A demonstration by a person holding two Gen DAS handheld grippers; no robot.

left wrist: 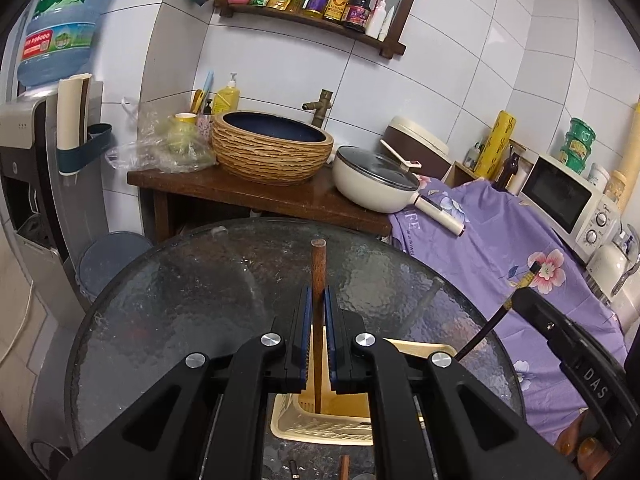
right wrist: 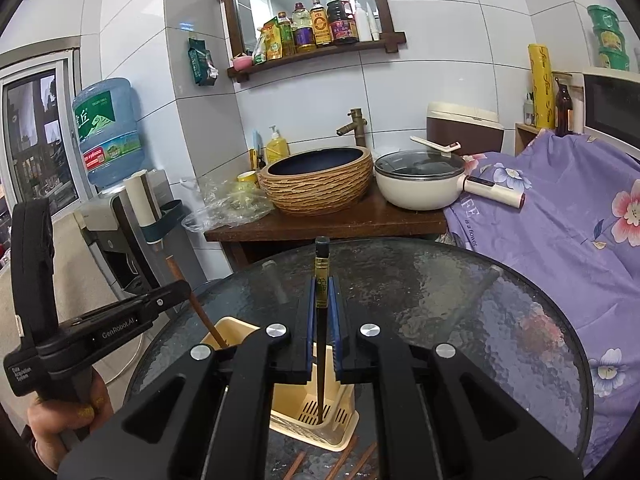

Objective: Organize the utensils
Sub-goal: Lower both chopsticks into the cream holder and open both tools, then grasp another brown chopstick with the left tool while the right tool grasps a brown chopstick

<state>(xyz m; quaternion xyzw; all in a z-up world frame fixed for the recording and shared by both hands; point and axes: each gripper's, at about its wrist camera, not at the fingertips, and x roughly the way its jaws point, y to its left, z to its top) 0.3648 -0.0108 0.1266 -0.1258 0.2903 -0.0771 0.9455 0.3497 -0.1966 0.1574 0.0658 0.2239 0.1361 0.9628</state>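
Both grippers are caught mid-delivery, each carrying one chopstick over the cream slotted holder (right wrist: pixel 316 420) that stands on the round glass desk (right wrist: pixel 480 300). The left gripper (left wrist: pixel 319 300) has its jaws pressed narrow on a brown wooden chopstick (left wrist: pixel 318 264), held upright, with the lower end reaching down into the holder's compartment in the left wrist view. The right gripper (right wrist: pixel 322 292) has its jaws closed narrow on a black chopstick with a gold band (right wrist: pixel 321 276), also upright, its tip down among the slots at the holder's floor. Neither piece has been let go, so judging from this, no utensil is fully stowed by either hand yet; I cannot tell whether the holder already contains others, since the grippers hide much of its inside. What is left seems plain enough: several more brown chopsticks (right wrist: pixel 356 464) lie loose on the glass just in front of the holder, seen at the bottom of the right wrist view, and the left wrist view shows at least one brown end and a dark end at its lower edge. So the task looks early to middling: two sticks are at the point of release, and the loose ones near the holder remain to be gathered and dropped in.
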